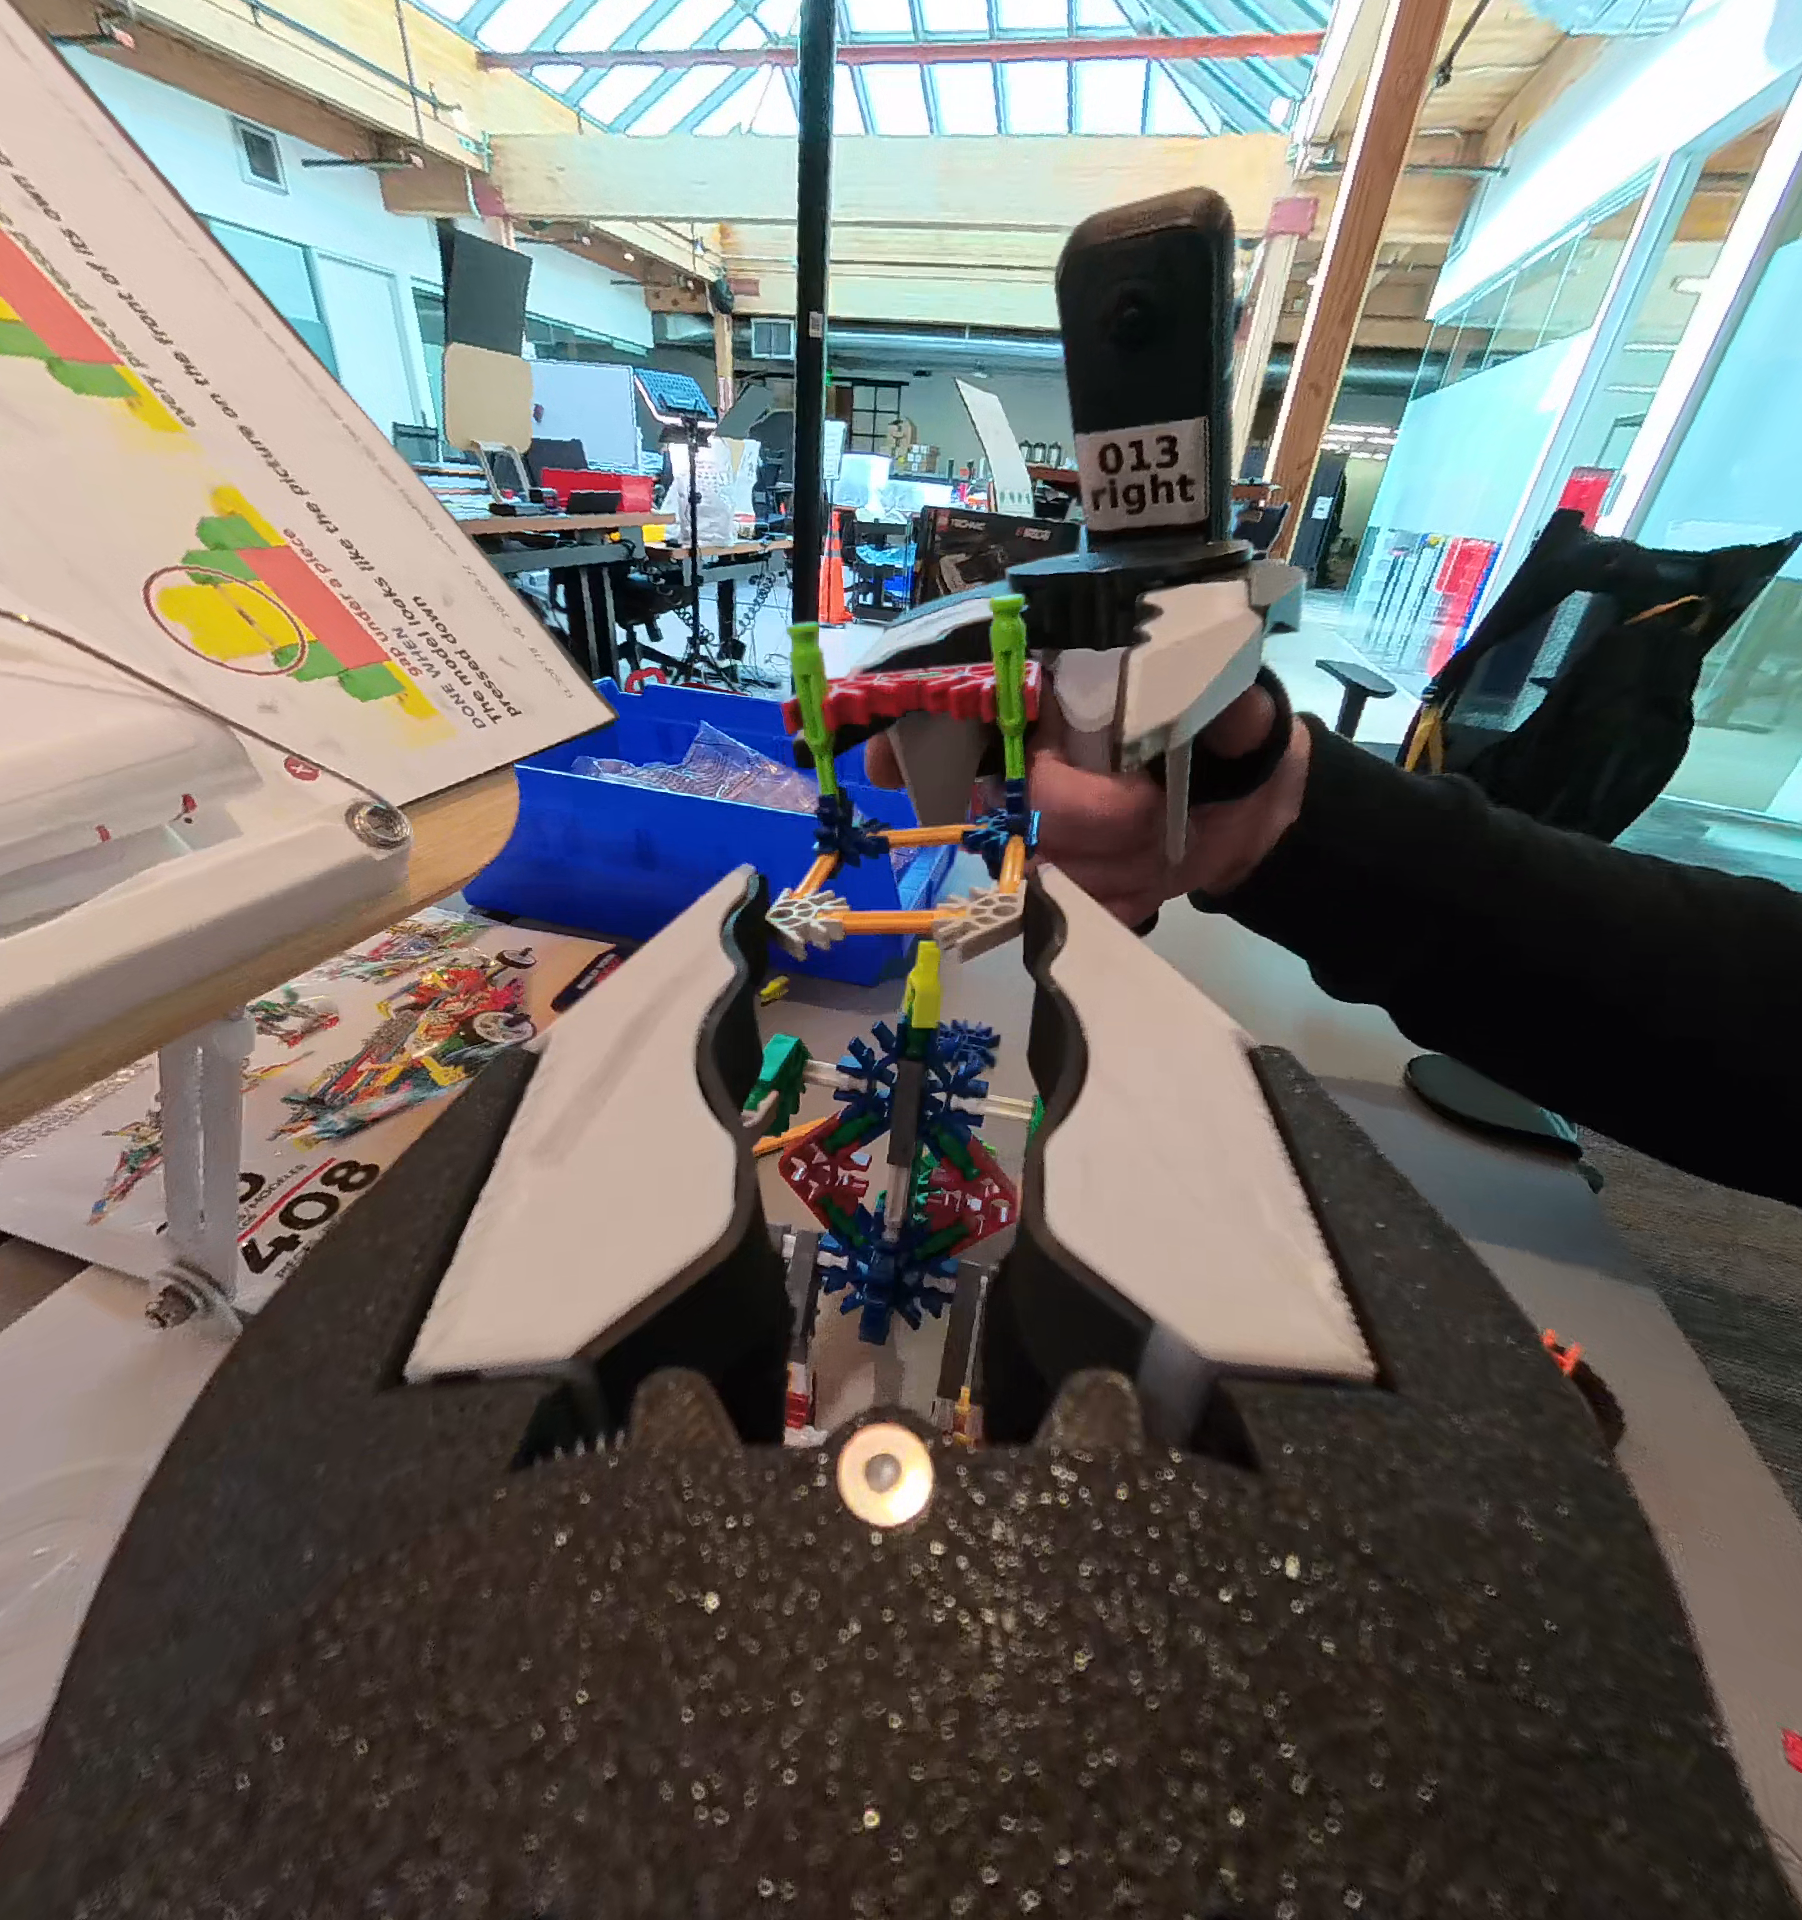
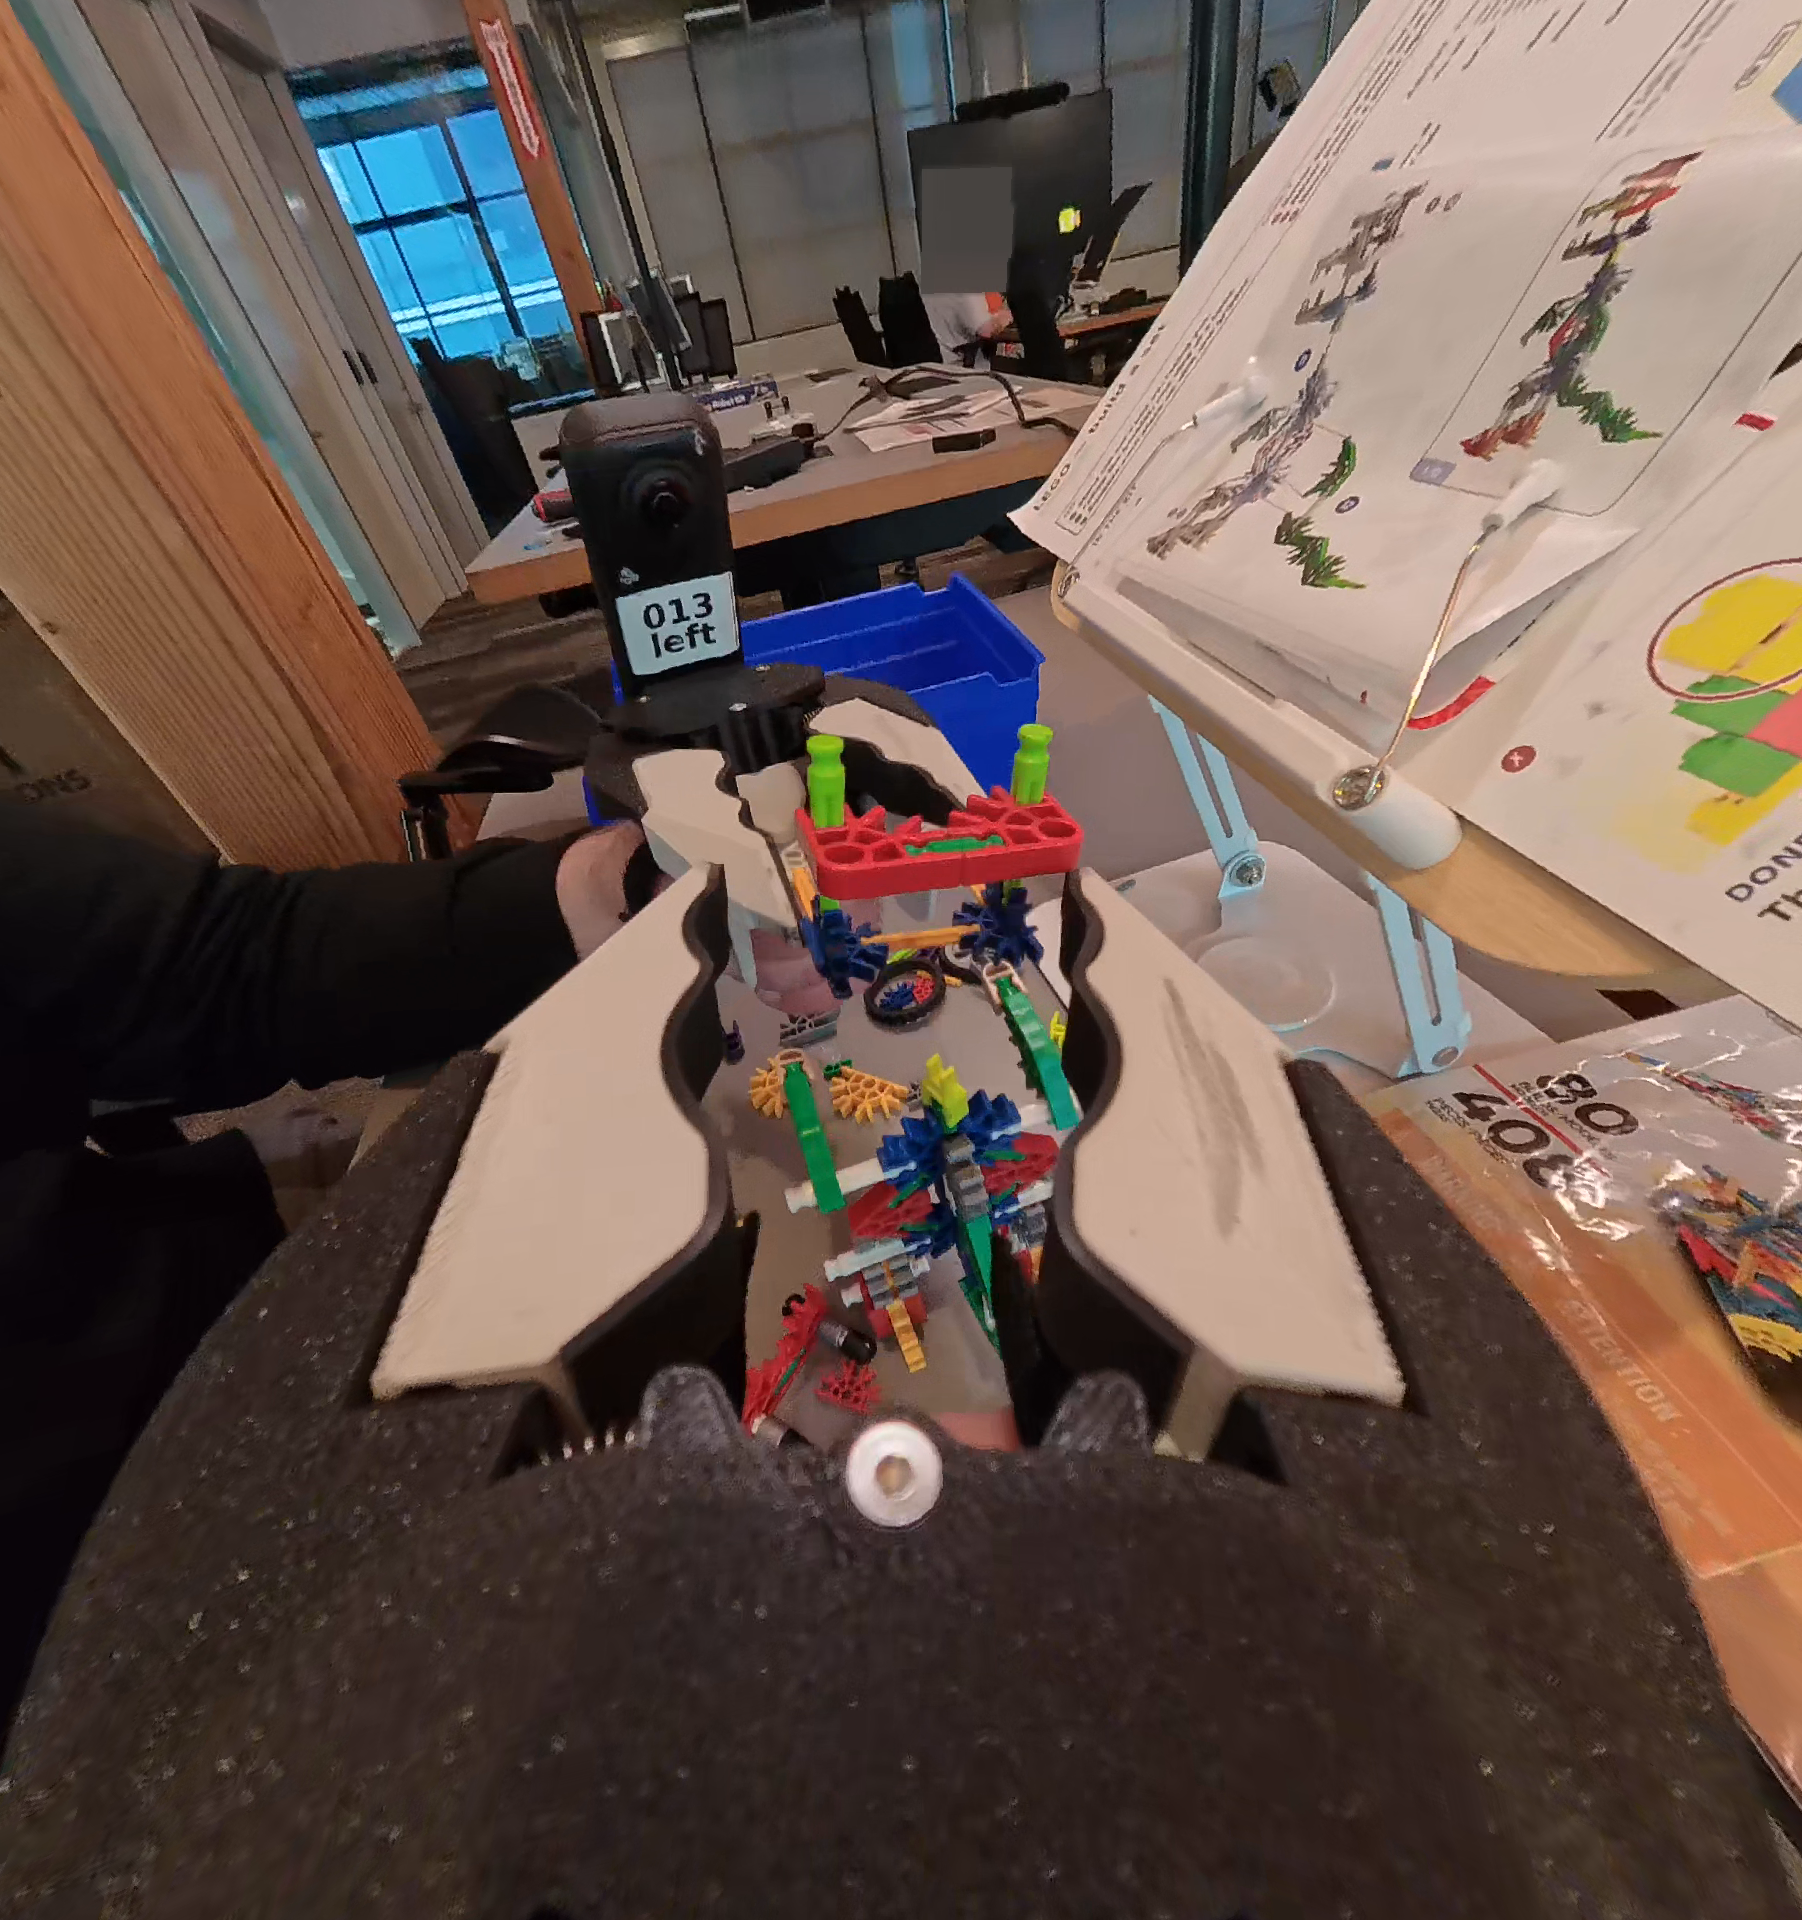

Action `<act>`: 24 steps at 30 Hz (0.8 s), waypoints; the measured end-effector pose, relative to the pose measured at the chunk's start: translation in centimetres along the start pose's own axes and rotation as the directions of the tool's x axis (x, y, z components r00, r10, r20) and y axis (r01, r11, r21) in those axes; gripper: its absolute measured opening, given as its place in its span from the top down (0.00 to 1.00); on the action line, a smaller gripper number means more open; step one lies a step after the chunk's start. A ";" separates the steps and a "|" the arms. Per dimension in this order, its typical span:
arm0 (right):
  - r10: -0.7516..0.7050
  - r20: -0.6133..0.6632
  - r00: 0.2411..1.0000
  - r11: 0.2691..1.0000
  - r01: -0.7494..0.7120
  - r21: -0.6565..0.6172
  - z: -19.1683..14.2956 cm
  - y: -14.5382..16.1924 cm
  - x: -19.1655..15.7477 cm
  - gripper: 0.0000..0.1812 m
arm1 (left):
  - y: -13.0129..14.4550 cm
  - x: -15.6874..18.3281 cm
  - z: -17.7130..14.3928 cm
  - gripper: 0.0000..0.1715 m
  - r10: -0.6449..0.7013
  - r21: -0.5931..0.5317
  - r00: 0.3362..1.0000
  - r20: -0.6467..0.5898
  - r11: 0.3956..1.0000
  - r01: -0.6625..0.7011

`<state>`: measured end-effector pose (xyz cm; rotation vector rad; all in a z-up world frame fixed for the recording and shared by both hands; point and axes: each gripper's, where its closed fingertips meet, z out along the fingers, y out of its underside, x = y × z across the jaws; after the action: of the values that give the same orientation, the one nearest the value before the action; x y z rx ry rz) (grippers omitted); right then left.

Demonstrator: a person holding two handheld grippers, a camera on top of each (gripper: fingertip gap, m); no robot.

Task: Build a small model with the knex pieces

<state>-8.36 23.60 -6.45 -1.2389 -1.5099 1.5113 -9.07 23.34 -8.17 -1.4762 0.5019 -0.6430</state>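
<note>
A small rod-and-connector assembly hangs in the air between both grippers. It has a red panel (image 1: 907,691) with two lime-green rods through it, then blue connectors, orange rods and two grey connectors (image 1: 803,920). My left gripper (image 1: 892,904) is shut on the grey connector end. My right gripper (image 2: 895,883) is shut on the red panel (image 2: 938,852), with a small gap showing at its left finger. Each gripper appears in the other's view: the right gripper (image 1: 980,707) and the left gripper (image 2: 772,810). A larger blue, red and green model (image 1: 907,1174) (image 2: 938,1174) stands on the table below.
A blue bin (image 1: 616,831) (image 2: 928,644) sits behind. A tilted stand with instruction sheets (image 1: 201,520) (image 2: 1499,416) rises at one side. A bagged booklet (image 2: 1655,1195) lies under it. A black tyre ring (image 2: 907,987) and yellow connectors (image 2: 855,1091) lie loose. A black pole (image 1: 812,312) stands behind. Only a small space, under 4 cm, lies between the two pairs of fingers.
</note>
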 end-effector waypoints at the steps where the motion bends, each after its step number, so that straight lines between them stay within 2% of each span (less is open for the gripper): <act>1: 0.001 -0.001 1.000 1.000 -0.001 -0.005 -0.1 0.1 0.1 0.65 | -0.1 -0.1 0.0 0.73 -0.005 0.006 1.000 -0.001 1.000 0.005; 5: 0.008 0.003 1.000 1.000 -0.007 -0.010 0.1 0.4 0.3 0.65 | -0.3 0.2 0.0 0.73 -0.007 0.020 1.000 -0.027 1.000 0.008; 9: 0.005 -0.008 1.000 1.000 -0.005 -0.018 0.3 0.7 0.5 0.70 | -0.2 0.5 0.0 0.73 -0.013 0.023 0.999 -0.040 1.000 0.014; 15: -0.025 -0.011 1.000 1.000 0.025 -0.005 0.2 0.4 0.7 0.71 | 0.2 0.5 0.4 0.73 -0.012 0.016 0.999 -0.039 1.000 0.013; 24: -0.100 0.020 0.995 0.992 0.101 -0.080 0.1 2.5 1.3 0.71 | 1.5 -0.1 0.3 0.73 0.148 -0.069 0.988 0.040 0.987 -0.145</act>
<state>-8.45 24.45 -9.15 -1.1806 -1.6337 1.4101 -8.78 23.57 -9.70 -1.4966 0.5960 -0.4803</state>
